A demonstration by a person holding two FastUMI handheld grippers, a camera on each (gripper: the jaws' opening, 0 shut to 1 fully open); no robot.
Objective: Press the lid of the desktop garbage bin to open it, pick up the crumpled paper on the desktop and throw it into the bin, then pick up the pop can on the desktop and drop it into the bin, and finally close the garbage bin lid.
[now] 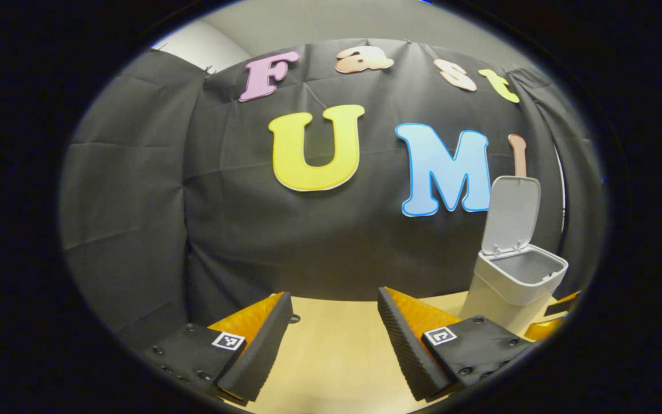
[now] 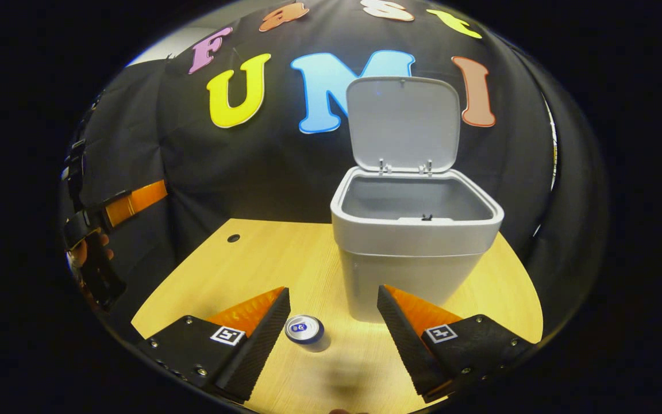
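Right gripper [image 2: 334, 328] hangs over the wooden table [image 2: 262, 259] with its fingers spread wide, nothing between the pads, nothing gripped. Pop can [image 2: 306, 332] stands upright on the table just in front of the bin, low in the gap between those fingers and nearer the left one, not touched by either as far as the right gripper view tells. Garbage bin [image 2: 411, 253] sits directly beyond the can, pale grey, lid [image 2: 403, 123] flipped up and standing nearly vertical on its rear hinges, mouth open; the inside that shows is plain grey wall, bottom hidden, so cannot tell what lies in it. Well to the left of the bin, at the edge of the right gripper view, the other gripper shows dimly with a hand around it. Left gripper [image 1: 335, 339] in its own view is also wide open and empty, pointing at the black cloth wall [image 1: 319, 241] with bare table under it. In that view the bin [image 1: 512, 282] stands off to the right of the fingers, lid [image 1: 512, 213] up, just beyond the right finger [image 1: 417, 345]. Crumpled paper: cannot tell where it is.
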